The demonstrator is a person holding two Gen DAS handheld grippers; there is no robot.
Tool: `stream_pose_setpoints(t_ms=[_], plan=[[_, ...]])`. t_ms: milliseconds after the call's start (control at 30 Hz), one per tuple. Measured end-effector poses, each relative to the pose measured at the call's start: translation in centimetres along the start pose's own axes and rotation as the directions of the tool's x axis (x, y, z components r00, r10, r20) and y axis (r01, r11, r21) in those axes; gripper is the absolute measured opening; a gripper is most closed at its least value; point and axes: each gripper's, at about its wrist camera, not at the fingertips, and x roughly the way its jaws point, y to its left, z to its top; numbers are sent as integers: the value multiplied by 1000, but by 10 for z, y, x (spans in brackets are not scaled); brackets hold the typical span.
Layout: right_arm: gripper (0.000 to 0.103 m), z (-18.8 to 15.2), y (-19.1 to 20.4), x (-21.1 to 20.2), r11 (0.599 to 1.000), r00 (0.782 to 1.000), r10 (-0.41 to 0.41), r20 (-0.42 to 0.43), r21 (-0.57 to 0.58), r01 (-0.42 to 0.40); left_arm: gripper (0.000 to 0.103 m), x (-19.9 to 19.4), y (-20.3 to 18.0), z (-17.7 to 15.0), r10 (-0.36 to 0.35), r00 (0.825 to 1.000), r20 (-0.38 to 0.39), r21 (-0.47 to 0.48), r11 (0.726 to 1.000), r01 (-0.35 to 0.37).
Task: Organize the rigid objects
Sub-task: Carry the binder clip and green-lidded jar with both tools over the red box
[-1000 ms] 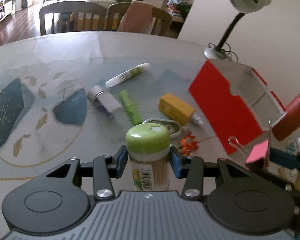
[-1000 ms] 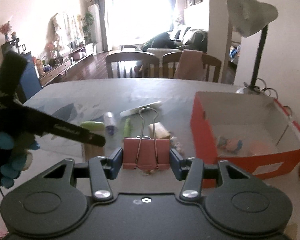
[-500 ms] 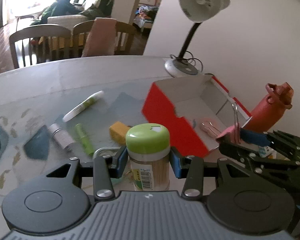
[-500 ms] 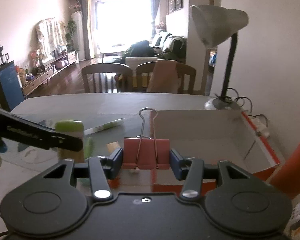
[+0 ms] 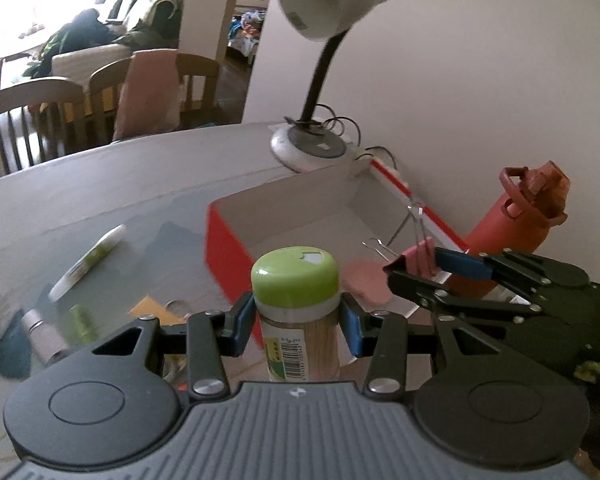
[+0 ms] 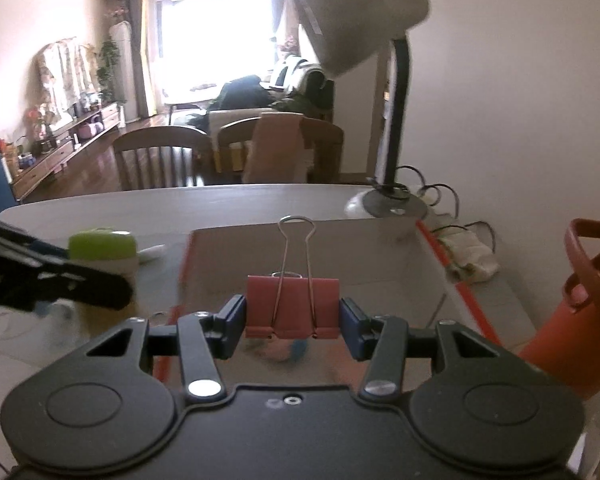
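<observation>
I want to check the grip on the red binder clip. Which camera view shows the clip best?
The right wrist view: the red binder clip sits central, shut between the right gripper, its wire handles upright. The left wrist view shows the clip small and edge-on above the red box.

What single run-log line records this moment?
left gripper: shut on toothpick jar | right gripper: shut on binder clip, above red box | release: not yet

White gooseneck desk lamp [image 5: 332,12] on round base at table's [image 5: 112,184] far edge, cord coiled beside. Wooden chairs [image 6: 160,156] behind, pinkish cloth [image 5: 150,92] draped over one. Sofa [image 6: 260,108] beyond, bright window [image 6: 212,28].
</observation>
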Motion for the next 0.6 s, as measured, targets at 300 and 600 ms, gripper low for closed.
stream_pose_setpoints(t_ms=[300, 600], plan=[[49, 17, -42, 48, 999, 998, -28, -52, 34, 30, 44, 46, -26, 32, -7, 999, -39, -16, 1000, 7], [49, 11, -51, 94, 999, 987, -32, -159, 2, 32, 44, 113, -37, 29, 41, 984, -172, 4, 999, -40]])
